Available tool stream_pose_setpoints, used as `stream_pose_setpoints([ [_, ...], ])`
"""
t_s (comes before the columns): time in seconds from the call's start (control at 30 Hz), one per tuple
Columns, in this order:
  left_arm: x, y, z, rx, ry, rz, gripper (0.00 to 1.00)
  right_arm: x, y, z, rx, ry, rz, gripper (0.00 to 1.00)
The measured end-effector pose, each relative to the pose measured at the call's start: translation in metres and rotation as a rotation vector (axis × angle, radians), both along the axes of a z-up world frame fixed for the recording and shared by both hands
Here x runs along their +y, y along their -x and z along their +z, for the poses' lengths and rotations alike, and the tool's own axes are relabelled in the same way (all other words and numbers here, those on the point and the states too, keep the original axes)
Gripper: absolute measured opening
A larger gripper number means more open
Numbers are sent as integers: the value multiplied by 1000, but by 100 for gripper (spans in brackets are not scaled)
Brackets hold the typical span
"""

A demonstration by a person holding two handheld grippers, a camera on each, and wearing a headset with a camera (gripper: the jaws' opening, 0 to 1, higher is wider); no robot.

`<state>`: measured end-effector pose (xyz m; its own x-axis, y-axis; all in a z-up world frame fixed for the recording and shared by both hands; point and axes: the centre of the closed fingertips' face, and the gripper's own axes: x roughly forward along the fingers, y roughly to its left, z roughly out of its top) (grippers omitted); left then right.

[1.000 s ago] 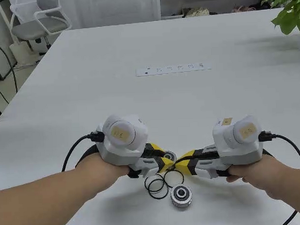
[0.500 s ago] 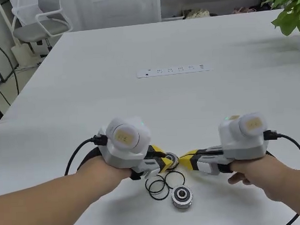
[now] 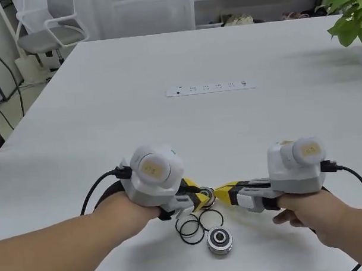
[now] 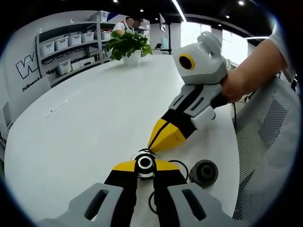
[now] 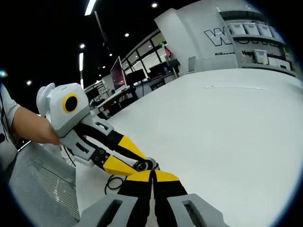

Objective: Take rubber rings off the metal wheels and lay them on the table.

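A metal wheel (image 4: 145,163) is gripped between the fingers of the left gripper (image 3: 198,198), just above the worktop (image 3: 169,130). The right gripper (image 5: 152,176) is held with its fingers pressed together, their tips at the wheel's rim. Three rubber rings (image 3: 190,225) and a second wheel (image 3: 220,240) lie on the worktop nearer the person.

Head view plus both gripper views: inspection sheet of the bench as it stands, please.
Surface: white table, clean.
Job's things: three rubber rings lying loose; one metal wheel standing beside them; second wheel held off the table.
Clutter: power strip mid-table.
Grippers: left gripper shut on the second wheel; right gripper jaws together, tips at that wheel; whether they pinch a ring cannot be told.
Cables: black cable from each gripper.
Surroundings: potted plant, office chair.
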<state>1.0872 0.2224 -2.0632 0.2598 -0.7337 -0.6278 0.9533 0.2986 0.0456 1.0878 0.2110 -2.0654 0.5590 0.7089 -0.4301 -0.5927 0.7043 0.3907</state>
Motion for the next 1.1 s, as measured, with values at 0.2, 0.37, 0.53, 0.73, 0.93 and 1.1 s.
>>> stream_pose_setpoints([
  [0.2, 0, 0, 0, -2, -8, 4, 7, 4, 1, 3, -24, 21, 26, 0],
  [0.37, 0, 2, 0, -1, -10, 2, 7, 11, 5, 5, -30, 20, 46, 0],
  [0.53, 0, 3, 0, -4, -13, 1, 7, 13, 6, 7, -38, 13, 60, 0],
  [0.73, 0, 3, 0, -1, -10, 0, 7, 16, 6, 11, -40, -16, 64, 0],
  [0.93, 0, 3, 0, -3, -10, 0, 7, 16, 7, 12, -32, -41, 63, 0],
  [1.1, 0, 3, 0, -2, -6, 0, 7, 22, 10, 24, -31, -129, 83, 0],
])
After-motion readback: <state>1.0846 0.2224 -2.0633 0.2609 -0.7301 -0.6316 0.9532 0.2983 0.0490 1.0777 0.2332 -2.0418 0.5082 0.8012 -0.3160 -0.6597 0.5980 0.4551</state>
